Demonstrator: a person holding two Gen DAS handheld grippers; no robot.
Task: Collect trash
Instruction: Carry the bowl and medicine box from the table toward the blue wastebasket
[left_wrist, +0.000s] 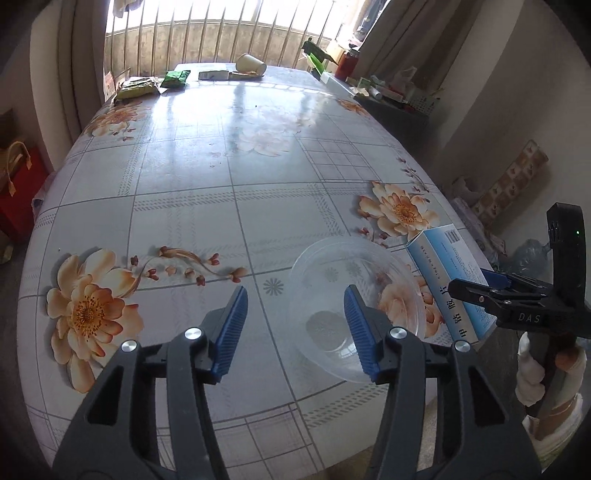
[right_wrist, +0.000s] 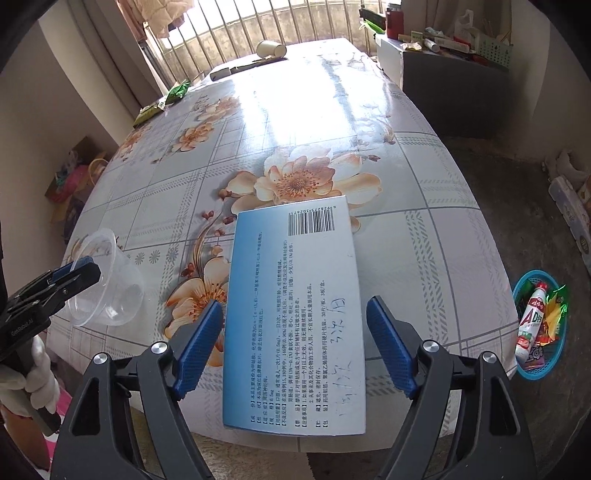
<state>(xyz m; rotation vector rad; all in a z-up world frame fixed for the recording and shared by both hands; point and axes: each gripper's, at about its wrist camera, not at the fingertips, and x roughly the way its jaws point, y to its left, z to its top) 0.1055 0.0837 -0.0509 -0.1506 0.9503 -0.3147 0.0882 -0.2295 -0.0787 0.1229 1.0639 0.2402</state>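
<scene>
Both grippers' fingers gape wide, empty: right gripper (right_wrist: 294, 345) straddles medicine box (right_wrist: 295, 314) (untouched), left gripper (left_wrist: 295, 328) by bowl (left_wrist: 354, 306).

We take the barred window (left_wrist: 221, 33) as our landmark: daylight pours through its vertical bars and lays a bright glare on the far half of the counter (left_wrist: 229, 177), which reaches from the window toward us under a glossy cloth of pale grey squares and orange flowers. Beige curtains (left_wrist: 417, 48) hang on either side of the window. To the right of it a low dark cabinet (right_wrist: 454, 96) stands by the counter's far corner — its top crowded with small clutter. Pale plaster walls (right_wrist: 554, 74) run back from the window on both sides. Below them lies a dull grey floor (right_wrist: 517, 206), with a red bag (left_wrist: 18, 192) on the left.
</scene>
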